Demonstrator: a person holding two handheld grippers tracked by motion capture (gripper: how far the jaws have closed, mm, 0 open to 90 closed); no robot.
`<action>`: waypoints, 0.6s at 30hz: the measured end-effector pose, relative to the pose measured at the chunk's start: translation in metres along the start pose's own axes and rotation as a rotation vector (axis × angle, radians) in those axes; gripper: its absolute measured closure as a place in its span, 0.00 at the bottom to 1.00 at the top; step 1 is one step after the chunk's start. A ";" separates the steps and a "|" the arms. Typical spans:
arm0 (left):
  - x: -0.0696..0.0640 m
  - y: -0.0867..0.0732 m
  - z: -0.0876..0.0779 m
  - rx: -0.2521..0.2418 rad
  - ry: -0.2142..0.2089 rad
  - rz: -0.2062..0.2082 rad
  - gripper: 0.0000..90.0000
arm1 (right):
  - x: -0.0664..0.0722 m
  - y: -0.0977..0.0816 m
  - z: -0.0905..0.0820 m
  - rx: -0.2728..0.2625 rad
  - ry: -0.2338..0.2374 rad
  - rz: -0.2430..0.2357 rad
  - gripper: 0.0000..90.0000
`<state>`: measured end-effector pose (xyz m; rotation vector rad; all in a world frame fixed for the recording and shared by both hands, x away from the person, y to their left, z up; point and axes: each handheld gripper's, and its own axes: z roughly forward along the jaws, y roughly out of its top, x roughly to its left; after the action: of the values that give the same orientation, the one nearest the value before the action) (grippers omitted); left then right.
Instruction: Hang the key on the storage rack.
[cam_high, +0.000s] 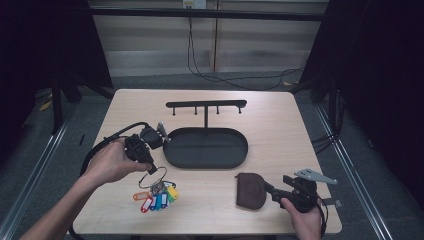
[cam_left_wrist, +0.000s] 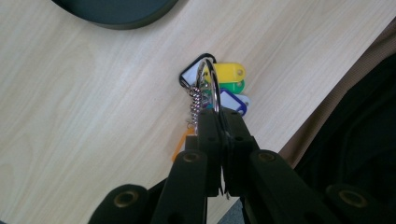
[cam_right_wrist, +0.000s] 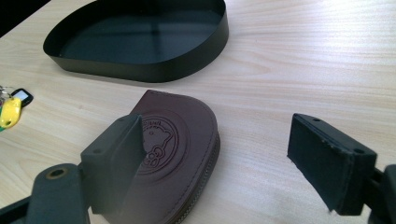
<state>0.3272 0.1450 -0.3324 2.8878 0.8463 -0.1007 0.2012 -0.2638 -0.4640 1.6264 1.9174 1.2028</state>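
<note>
1. Middle's taken up by the black oval tray (cam_high: 206, 148) with its hook rack (cam_high: 206, 104) standing behind it; that blocks a straight reach to the far edge.
2. Near edge: key bunch (cam_high: 157, 196) left, brown pouch (cam_high: 250, 190) right; bare wood between them.
3. Far corners and the right side of the table (cam_high: 280, 125) are wide open.

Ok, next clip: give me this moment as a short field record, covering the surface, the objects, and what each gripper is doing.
surface: light wooden table
stand: black metal oval tray with a hook bar on a post, hooks bare
keys: bunch of coloured plastic key tags on a metal ring, lying near the front left
pouch: brown leather coin pouch with an embossed round emblem, flat on the table at the front right
left gripper: jaws closed on the metal ring
right gripper: jaws wide open, one jaw over the pouch, nothing held
</note>
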 end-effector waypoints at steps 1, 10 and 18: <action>0.000 0.000 -0.002 -0.002 0.002 0.004 0.98 | 0.000 0.000 0.000 0.000 0.001 0.000 0.21; 0.002 0.003 -0.029 -0.007 0.030 0.000 0.98 | -0.001 0.000 -0.001 -0.004 0.002 0.005 0.21; 0.006 0.008 -0.045 -0.019 0.034 -0.010 0.98 | 0.001 0.000 -0.002 -0.007 0.005 -0.005 0.20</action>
<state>0.3376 0.1476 -0.2880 2.8757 0.8623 -0.0449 0.1999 -0.2638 -0.4630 1.6150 1.9169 1.2114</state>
